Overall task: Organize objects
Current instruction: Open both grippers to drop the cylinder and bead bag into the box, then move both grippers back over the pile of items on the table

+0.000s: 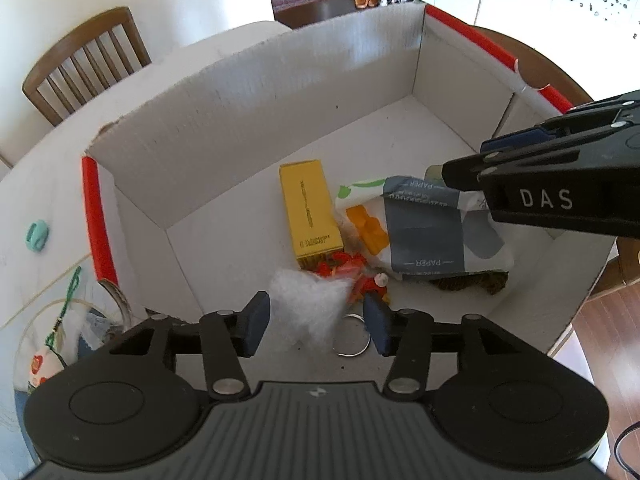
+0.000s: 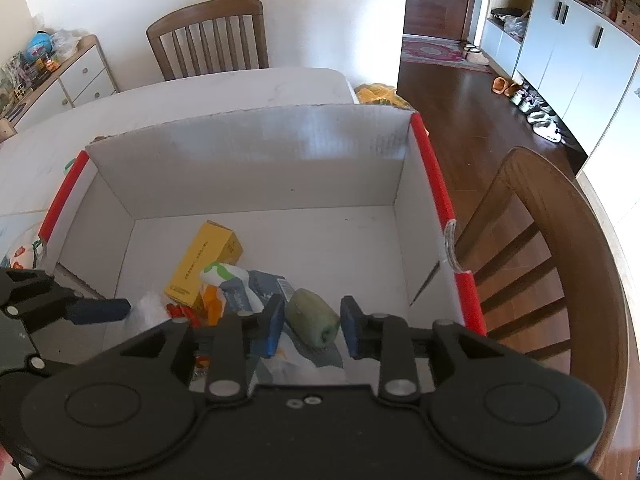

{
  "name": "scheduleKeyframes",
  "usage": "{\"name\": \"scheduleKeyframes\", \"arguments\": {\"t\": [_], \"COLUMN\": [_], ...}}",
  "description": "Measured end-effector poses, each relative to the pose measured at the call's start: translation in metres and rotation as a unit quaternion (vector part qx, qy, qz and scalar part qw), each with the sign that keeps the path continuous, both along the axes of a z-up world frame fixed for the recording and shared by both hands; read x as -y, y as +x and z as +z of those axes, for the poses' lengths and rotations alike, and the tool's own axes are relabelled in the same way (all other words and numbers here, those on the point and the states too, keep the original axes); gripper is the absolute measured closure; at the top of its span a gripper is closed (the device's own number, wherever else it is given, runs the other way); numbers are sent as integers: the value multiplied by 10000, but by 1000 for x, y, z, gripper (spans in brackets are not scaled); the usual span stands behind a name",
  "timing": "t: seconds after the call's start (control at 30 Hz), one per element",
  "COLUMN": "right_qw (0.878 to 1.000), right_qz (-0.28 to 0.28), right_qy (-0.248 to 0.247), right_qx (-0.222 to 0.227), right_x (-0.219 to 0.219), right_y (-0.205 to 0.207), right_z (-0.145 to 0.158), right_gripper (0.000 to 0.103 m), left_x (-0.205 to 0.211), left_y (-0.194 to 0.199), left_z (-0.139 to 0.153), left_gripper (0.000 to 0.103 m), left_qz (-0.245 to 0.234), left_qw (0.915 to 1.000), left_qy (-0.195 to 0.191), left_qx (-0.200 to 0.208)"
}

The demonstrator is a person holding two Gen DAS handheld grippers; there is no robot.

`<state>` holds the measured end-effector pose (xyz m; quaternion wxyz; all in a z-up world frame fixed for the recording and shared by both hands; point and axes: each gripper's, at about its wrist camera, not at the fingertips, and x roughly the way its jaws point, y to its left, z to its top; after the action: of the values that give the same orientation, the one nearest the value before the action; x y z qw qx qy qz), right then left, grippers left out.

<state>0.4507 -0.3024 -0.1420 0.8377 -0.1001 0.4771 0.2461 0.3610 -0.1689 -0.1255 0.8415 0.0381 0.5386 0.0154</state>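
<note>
A white cardboard box [image 1: 248, 112] with red edge strips stands on a white table. On its floor lie a yellow carton [image 1: 310, 216], a grey-and-white paper packet [image 1: 424, 236], small orange-red toys [image 1: 344, 268], a metal ring [image 1: 354, 342] and a tuft of white fluff [image 1: 308, 306]. My left gripper [image 1: 316, 326] hangs open over the fluff, its pads clear of it. My right gripper [image 2: 312, 326] is open, with a pale green roll [image 2: 314, 316] lying on the packet [image 2: 256, 288] between its fingers. One left finger [image 2: 100, 310] shows in the right wrist view.
A wooden chair [image 2: 208, 36] stands behind the table and another [image 2: 540, 264] right of the box. Left of the box lie a teal item [image 1: 37, 235], a green cord [image 1: 70, 288] and a clear bag [image 1: 52, 344]. Something dark [image 1: 472, 283] pokes out under the packet.
</note>
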Motion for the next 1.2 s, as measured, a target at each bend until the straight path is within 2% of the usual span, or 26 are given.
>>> {"name": "scheduleKeyframes", "arguments": {"t": [0.47,0.7,0.9,1.2], "right_qw": [9995,9983,9964,9932], "right_qz": [-93,-132,-211,-271], "right_qy": [134,337,564,852], "right_qx": [270,446,589,742], "right_x": [6,8,5,-16], "right_y": [-17,-37,-59,-94], "right_z": [27,48,64,81], "right_gripper": [65,62,59,53], "left_x": [-6,-15,-37,-82], "left_y": [-22,-42,-63,-97], "left_z": [34,59,76,97], "left_gripper": [45,45,45,36], "left_qz": [-151,-296,-311,-270], "left_qw": [9984,9964,9941,9908], "left_qy": [-360,-353,-429,-495], "left_qx": [418,713,943,1233]}}
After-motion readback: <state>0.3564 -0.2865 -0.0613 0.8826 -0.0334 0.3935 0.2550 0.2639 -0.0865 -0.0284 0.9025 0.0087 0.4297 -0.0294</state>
